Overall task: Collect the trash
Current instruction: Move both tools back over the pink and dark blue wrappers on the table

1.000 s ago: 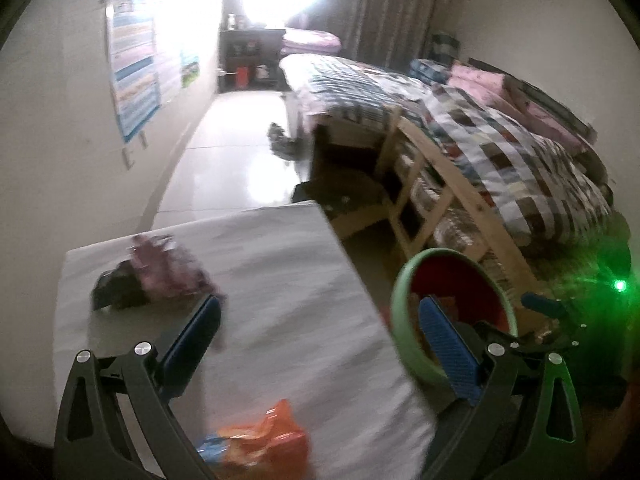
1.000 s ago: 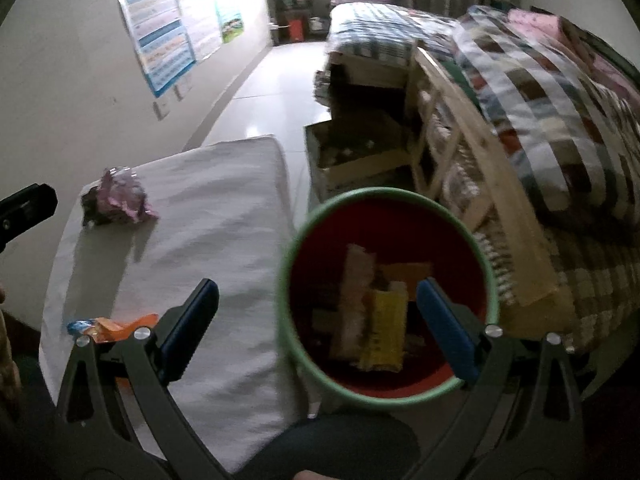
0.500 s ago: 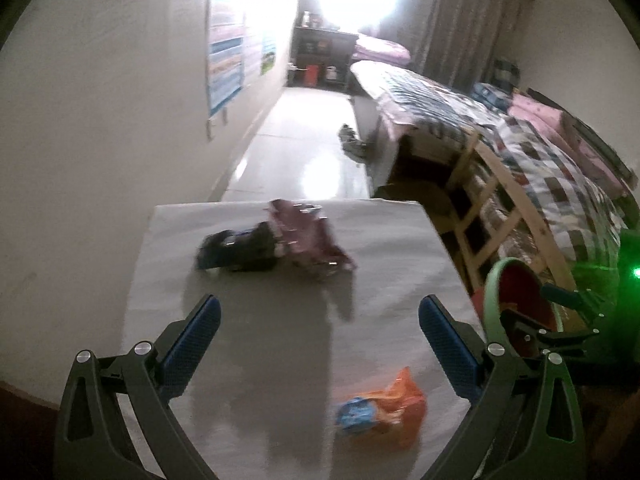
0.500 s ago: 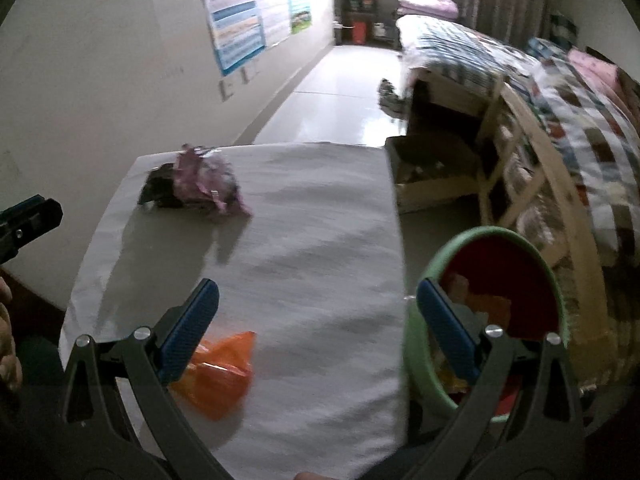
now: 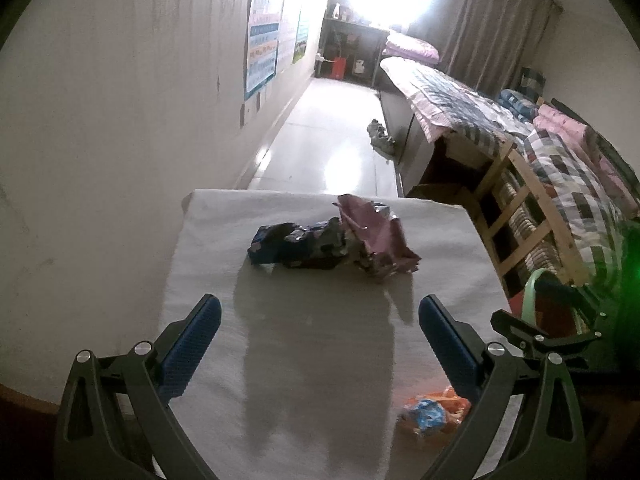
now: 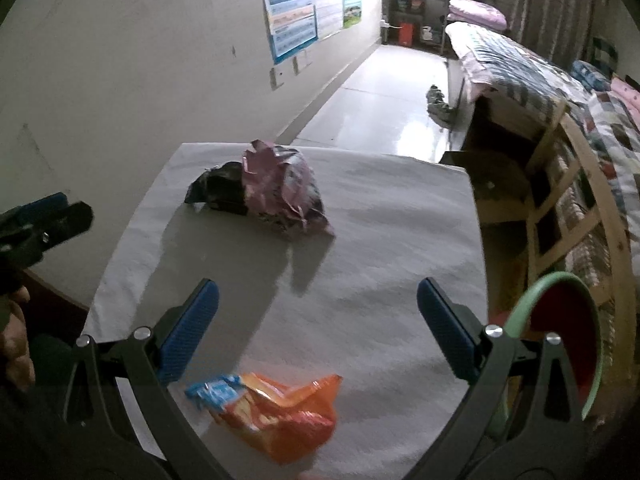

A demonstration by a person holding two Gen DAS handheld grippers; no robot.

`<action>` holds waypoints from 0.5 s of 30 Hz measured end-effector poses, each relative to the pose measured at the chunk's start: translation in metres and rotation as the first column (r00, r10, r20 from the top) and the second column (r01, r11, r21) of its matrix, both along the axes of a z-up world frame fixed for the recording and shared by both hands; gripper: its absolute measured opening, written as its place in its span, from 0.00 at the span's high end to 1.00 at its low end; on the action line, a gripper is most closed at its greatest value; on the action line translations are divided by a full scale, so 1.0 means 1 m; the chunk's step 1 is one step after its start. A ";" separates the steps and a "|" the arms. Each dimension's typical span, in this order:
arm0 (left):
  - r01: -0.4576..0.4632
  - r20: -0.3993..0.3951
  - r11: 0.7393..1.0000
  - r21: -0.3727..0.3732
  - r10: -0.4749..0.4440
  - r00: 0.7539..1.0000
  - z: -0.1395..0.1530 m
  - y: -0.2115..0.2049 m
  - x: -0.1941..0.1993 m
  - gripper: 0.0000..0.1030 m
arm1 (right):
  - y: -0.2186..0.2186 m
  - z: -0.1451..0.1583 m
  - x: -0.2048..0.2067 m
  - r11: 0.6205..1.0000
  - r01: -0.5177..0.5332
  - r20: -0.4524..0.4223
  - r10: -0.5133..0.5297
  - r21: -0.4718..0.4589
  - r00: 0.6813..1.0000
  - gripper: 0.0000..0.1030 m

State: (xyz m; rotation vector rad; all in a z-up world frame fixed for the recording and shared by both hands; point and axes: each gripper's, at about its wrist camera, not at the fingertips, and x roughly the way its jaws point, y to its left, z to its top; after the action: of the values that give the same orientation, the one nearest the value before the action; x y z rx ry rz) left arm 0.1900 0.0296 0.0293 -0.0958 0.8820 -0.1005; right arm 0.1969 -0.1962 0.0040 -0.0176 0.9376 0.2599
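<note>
A crumpled pink wrapper [image 5: 376, 240] [image 6: 282, 192] and a dark blue-black wrapper [image 5: 296, 242] [image 6: 218, 188] lie touching at the far side of the white-clothed table [image 5: 320, 360] [image 6: 380, 240]. An orange snack bag [image 6: 272, 412] [image 5: 434, 410] lies at the near edge. My left gripper [image 5: 320, 316] is open and empty, facing the two far wrappers. My right gripper [image 6: 318, 300] is open and empty, just above the orange bag. A red bin with a green rim [image 6: 560, 332] [image 5: 536, 300] stands right of the table.
A wall with posters [image 6: 292, 4] runs along the left. Beds with checked quilts [image 5: 560, 184] and a wooden frame [image 6: 580, 184] fill the right. A tiled aisle [image 5: 332, 136] leads to a shelf at the back. My left gripper shows at the right wrist view's left edge [image 6: 40, 224].
Both grippers have swung left, away from the bin and over the table. The far wrappers now lie ahead of the left gripper; the orange bag lies under the right one.
</note>
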 end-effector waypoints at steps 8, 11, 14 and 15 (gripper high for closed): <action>0.005 -0.069 1.000 0.012 -0.005 0.998 -0.037 0.008 0.042 0.08 | 0.026 -0.019 0.038 0.999 -0.030 -0.031 0.030 -0.013 0.999 0.05; 0.011 -0.086 0.999 0.035 -0.008 0.996 -0.051 0.011 0.057 0.08 | 0.035 -0.030 0.052 0.999 -0.044 -0.046 0.043 -0.029 0.998 0.05; 0.023 -0.111 0.998 0.055 -0.017 0.994 -0.069 0.020 0.076 0.08 | 0.044 -0.041 0.067 0.998 -0.054 -0.063 0.051 -0.045 0.997 0.05; 0.025 -0.120 0.998 0.062 -0.017 0.993 -0.074 0.021 0.081 0.08 | 0.045 -0.044 0.071 0.997 -0.054 -0.067 0.051 -0.049 0.996 0.05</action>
State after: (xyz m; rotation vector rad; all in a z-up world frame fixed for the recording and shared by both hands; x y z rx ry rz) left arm 0.2712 0.0508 -0.0445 -0.0336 1.0050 -0.0870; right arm 0.2676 -0.1507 -0.0405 -0.0810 1.0103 0.2868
